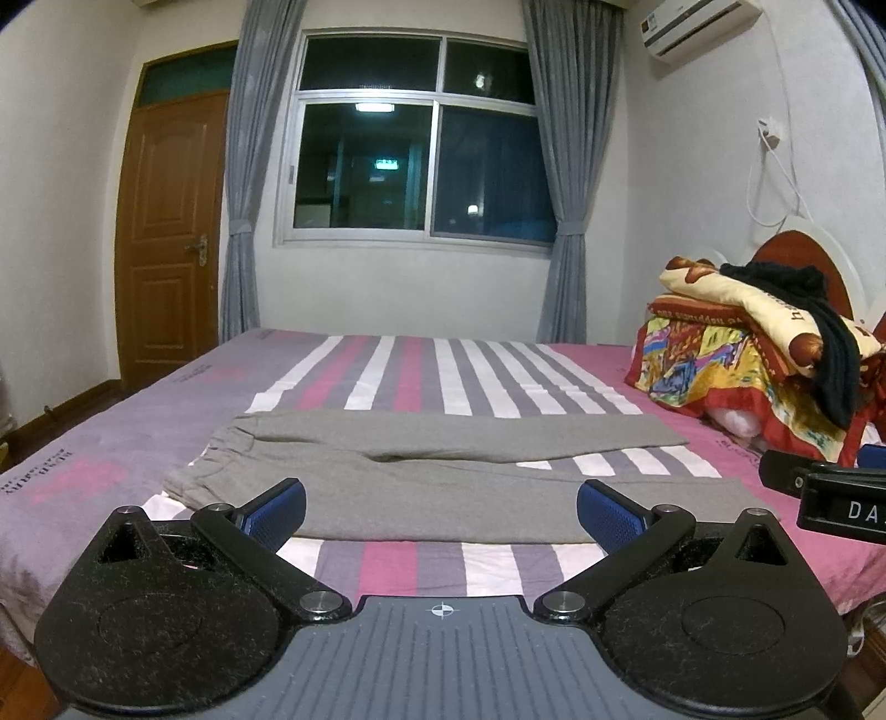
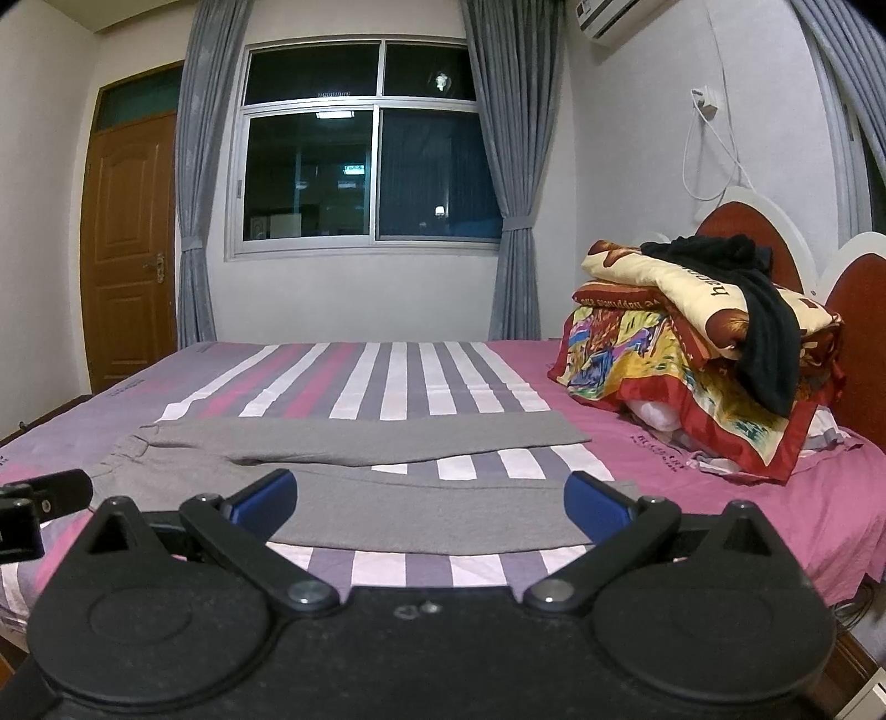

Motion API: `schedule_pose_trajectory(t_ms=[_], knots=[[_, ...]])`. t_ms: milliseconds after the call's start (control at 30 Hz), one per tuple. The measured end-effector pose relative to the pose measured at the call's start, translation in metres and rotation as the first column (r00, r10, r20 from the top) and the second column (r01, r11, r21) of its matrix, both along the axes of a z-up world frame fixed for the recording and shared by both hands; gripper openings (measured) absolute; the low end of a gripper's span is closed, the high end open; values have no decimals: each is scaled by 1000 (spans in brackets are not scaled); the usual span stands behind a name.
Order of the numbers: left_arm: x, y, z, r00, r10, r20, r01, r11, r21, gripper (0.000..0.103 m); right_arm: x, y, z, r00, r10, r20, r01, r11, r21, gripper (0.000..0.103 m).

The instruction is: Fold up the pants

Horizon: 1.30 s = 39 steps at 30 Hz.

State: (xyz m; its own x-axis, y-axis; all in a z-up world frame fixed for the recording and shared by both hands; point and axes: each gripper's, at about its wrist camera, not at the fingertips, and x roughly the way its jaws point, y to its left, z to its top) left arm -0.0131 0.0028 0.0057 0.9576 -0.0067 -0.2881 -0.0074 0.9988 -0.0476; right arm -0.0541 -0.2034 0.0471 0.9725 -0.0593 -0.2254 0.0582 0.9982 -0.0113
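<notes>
left gripper (image 1: 440, 512) spread, empty | right gripper (image 2: 431, 507) spread, empty | grey pants (image 1: 432, 471) flat, 12 o'clock | left view only: air conditioner (image 1: 695, 25) fully seen, 1 o'clock

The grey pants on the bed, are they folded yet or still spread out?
Spread out. The grey pants lie flat on the striped bed, both legs apart, striped sheet showing between them.

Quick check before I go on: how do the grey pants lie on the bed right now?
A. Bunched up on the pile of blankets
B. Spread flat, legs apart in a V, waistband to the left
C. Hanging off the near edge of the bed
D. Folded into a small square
B: the pants lie flat on the bed, both legs running right and splitting apart, the waistband at the left; both grippers are open and hold nothing.
</notes>
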Motion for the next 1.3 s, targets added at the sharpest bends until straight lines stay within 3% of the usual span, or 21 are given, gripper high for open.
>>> schedule_pose_trajectory(t_ms=[1033,1300], knots=[[1,-1,0,1000,-1,2,1,1000,2,103,1,-4,-6,1000,-13,8,13,1000,11,103],[42,31,22,997,48,57,-49,999,22,103,57,4,22,985,153,79,-148,987,-64,103]])
